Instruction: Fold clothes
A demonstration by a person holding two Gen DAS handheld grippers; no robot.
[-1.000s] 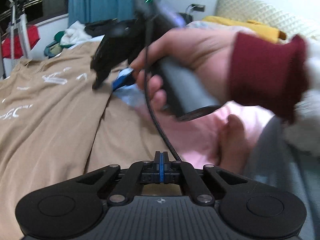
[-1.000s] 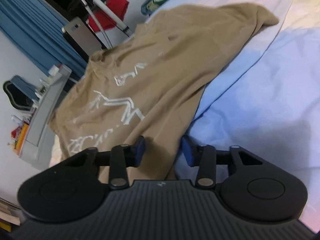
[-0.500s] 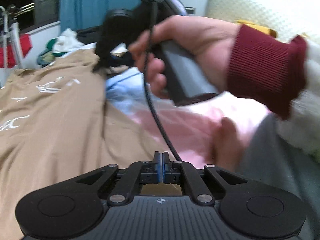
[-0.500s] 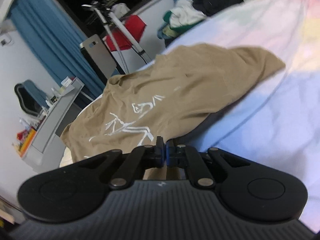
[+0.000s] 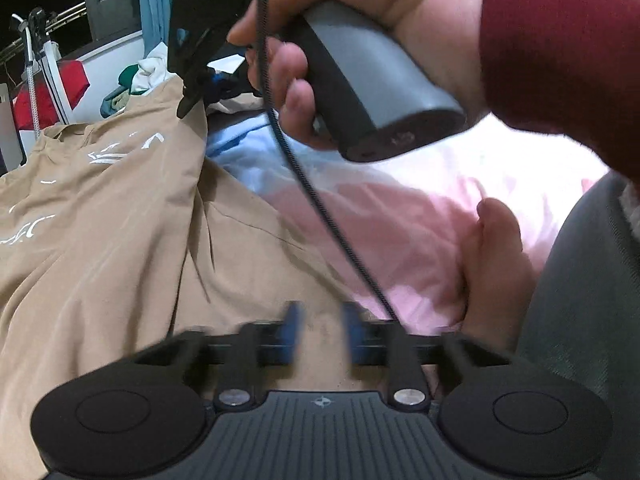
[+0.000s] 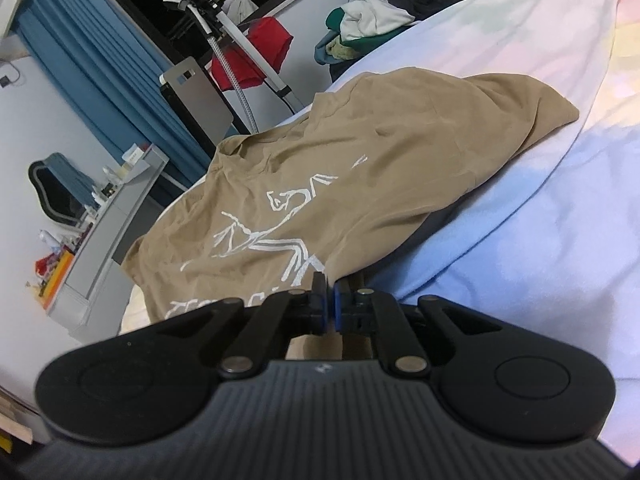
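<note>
the tan shirt [image 6: 360, 184] lies spread on the bed [image 6: 540, 208], white print up, one edge lifted. my right gripper [image 6: 330, 304] has its fingers pressed together on that edge, cloth pinched between the blue pads; from the left wrist view it hangs above the shirt [image 5: 120, 240] with the fabric pulled up into a ridge under it. my left gripper [image 5: 320, 332] has its fingers spread, blurred, low over the near hem, nothing between them that i can make out.

risks, as i judge them:
- the pinch looks thin, right at the edge. a quick lift or swing could let the cloth slide out and the fold collapses.
- only one side is held. if i carry the edge across now, the free near hem may drag and bunch rather than lie flat.
- the cable [image 5: 304, 184] from the right handle crosses just in front of the left fingers; closing the left there could catch cable with the cloth.
- the right hand [image 5: 360, 40] is close above; the two tools could knock together.

against the earlier frames: half a second ago the left fingers were shut, now they are apart. the right gripper was open a second ago, shut by the half-second mark, and remains shut. the right hand has come nearer and higher, and the shirt edge has risen with it.
</note>
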